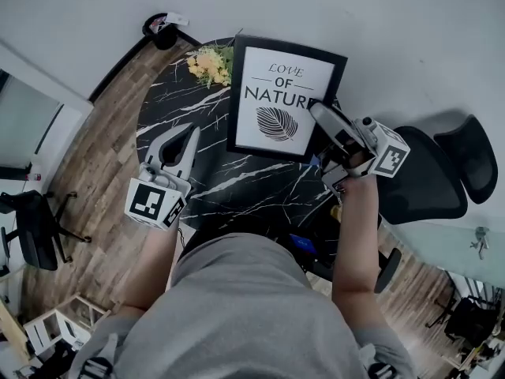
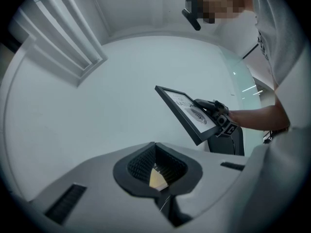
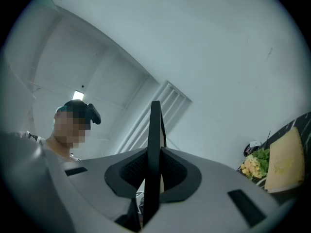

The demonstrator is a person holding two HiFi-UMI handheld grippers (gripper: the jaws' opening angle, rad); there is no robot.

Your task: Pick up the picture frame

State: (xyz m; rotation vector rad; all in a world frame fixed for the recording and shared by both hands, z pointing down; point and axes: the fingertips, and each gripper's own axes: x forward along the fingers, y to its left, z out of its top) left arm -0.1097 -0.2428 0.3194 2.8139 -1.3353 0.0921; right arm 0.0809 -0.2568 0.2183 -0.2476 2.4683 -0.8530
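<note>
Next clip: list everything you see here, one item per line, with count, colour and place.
picture frame: one, black border, white leaf print, held tilted above the table
table: one, round, black marble with white veins, under the frame
flowers: one bunch, yellow, table's far edge, left of the frame
office chair: one, black, right of the table
second chair: one, black, floor at far left
right tool: one, grey, shut on the frame's right edge
left tool: one, grey, jaws together, empty, over the table's left side
</note>
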